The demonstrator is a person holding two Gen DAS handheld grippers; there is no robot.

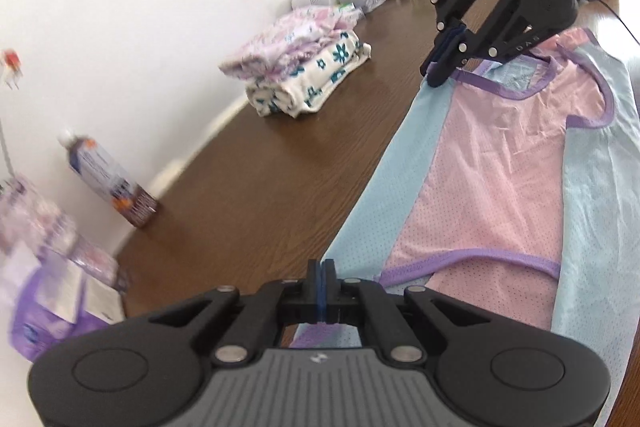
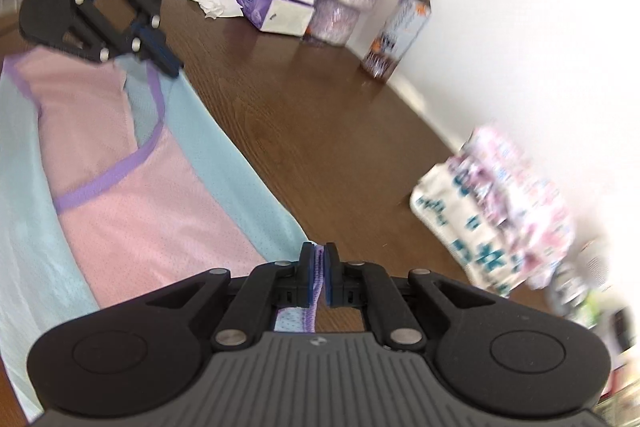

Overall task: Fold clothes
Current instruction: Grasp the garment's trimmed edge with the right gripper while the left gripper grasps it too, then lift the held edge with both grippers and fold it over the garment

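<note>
The left wrist view sits just behind the left gripper (image 1: 322, 281), low over the table (image 1: 248, 179), facing along the shirt (image 1: 496, 163) toward the right gripper (image 1: 440, 73) at its far end. The right wrist view looks back the opposite way from behind the right gripper (image 2: 319, 267) toward the left gripper (image 2: 168, 65). Both share the shirt (image 2: 152, 195), table (image 2: 320, 131), folded pile (image 1: 304, 67) and bottle (image 2: 400, 31).

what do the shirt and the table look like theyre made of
Shirt: seems a thin sports mesh, probably synthetic; rows of tiny holes dot the pink and pale blue panels, and purple binding edges the openings. It creases softly.

Table: dark brown wood or wood-look laminate; grain streaks run along it, and a semi-gloss sheen reflects the window light. Which of the two cannot be told.
</note>
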